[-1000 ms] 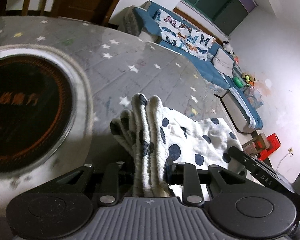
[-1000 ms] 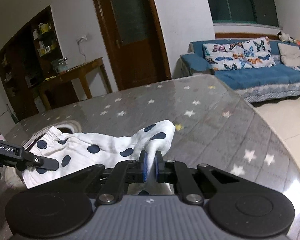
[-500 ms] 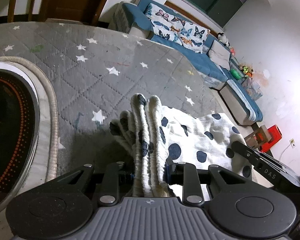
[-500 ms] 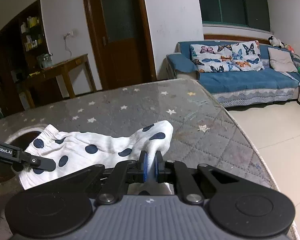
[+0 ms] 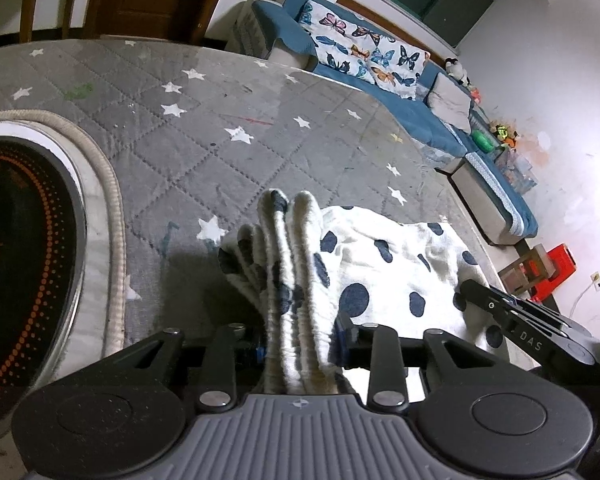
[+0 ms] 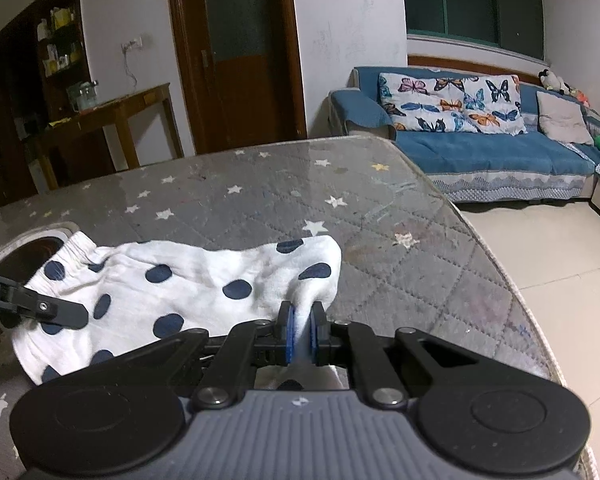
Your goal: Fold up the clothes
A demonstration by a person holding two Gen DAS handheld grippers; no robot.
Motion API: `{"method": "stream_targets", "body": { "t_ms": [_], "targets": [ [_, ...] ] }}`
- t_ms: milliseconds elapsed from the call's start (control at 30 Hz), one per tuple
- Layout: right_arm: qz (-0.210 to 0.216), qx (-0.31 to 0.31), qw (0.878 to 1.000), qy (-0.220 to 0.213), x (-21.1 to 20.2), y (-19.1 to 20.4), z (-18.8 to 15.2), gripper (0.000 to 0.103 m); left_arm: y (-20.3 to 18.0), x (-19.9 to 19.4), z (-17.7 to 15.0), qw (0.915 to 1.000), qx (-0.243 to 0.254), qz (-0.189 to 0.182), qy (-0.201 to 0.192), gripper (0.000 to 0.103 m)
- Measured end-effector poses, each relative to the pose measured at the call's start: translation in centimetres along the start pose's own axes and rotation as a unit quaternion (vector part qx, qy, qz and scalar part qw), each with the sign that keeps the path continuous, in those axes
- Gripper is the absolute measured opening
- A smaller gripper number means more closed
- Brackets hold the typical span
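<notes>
A white garment with dark blue dots (image 5: 384, 268) lies spread on the grey star-patterned table cover (image 5: 260, 128). My left gripper (image 5: 300, 340) has the bunched elastic waistband between its jaws; the jaws are opening, and the fabric still fills the gap and touches both pads. My right gripper (image 6: 302, 324) is shut on a pinch of the garment (image 6: 180, 288) at its other end, near the table's right edge. Each view catches the other gripper: the right gripper's finger (image 5: 520, 330) and the left gripper's finger (image 6: 40, 306).
A round black inset with an orange dotted ring (image 5: 20, 260) sits in the table to the left of the garment. The table's rim (image 6: 516, 296) drops to a tiled floor on the right. A blue sofa (image 6: 480, 152) and a wooden door (image 6: 236, 52) stand beyond.
Both grippers have carried the garment across the table, away from the black inset and a little lower. The gap of the left jaws looks slightly wider around the waistband.
</notes>
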State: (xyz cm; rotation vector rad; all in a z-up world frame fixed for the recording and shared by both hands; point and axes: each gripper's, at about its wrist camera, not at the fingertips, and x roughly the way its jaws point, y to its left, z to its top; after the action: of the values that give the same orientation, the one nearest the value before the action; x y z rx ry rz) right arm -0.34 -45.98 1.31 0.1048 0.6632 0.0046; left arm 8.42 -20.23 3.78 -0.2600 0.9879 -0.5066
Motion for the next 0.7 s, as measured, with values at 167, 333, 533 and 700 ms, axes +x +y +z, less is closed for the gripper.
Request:
{"method": "stream_targets", "body": {
  "t_ms": [167, 333, 533, 700],
  "targets": [
    [-0.009, -0.006, 1.000, 0.011, 0.3, 0.0, 0.0, 0.015, -0.3, -0.6, 0.0, 0.9999, 0.011, 0.012, -0.005, 0.043],
    [-0.017, -0.013, 1.000, 0.004, -0.2, 0.0, 0.6, 0.019, -0.2, -1.5, 0.3, 0.9994, 0.020, 0.024, -0.017, 0.050],
    [-0.008, -0.013, 1.000, -0.009, -0.4, 0.0, 1.9, 0.024, -0.8, -2.5, 1.4, 0.9968, 0.043, 0.050, -0.045, 0.055],
    [0.011, -0.016, 1.000, -0.001, 0.9, 0.6, 2.7, 0.027, -1.9, -2.1, 2.4, 0.9953, 0.060, 0.051, -0.056, 0.055]
  ]
}}
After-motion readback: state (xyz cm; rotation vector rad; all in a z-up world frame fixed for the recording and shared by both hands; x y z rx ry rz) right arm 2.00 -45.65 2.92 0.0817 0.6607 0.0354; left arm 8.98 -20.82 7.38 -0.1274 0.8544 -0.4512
